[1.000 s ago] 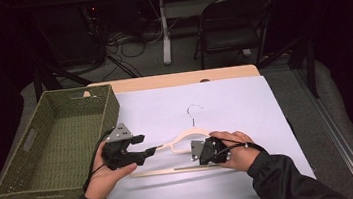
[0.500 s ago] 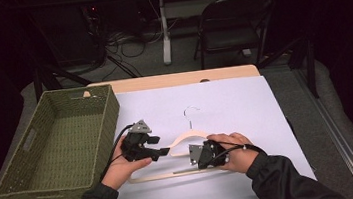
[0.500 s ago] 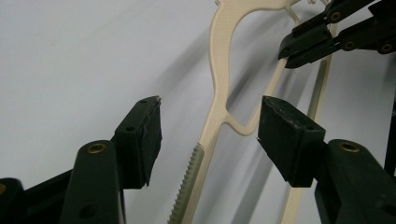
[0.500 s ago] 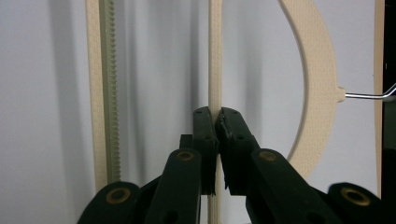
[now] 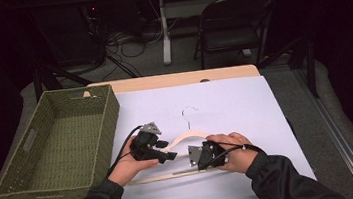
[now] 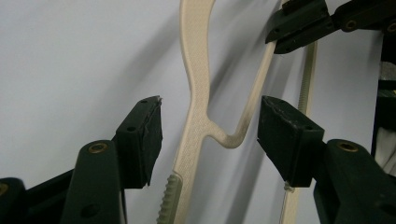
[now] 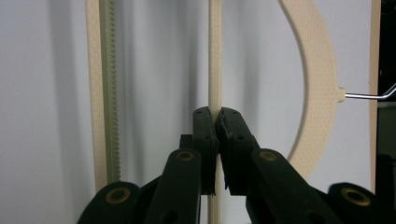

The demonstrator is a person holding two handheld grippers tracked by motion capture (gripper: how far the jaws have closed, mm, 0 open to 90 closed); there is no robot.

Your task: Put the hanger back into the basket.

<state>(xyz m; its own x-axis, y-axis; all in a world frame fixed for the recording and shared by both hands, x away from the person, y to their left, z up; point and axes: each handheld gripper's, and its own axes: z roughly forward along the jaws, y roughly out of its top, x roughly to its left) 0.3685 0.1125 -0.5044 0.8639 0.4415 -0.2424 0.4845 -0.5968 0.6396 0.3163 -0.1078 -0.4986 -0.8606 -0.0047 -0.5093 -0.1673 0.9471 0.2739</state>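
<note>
Pinching one thin bar of the hanger (image 5: 181,140), the right tongs (image 7: 216,116) grip tight, while the left tongs (image 6: 209,130) gape around its shoulder, not yet squeezing.

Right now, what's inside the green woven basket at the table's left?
Nothing can be seen lying in the basket: its woven floor looks bare. The near wall covers the strip of floor just behind it, so that part can't be checked. The hanger lies outside it, on the white sheet.
</note>
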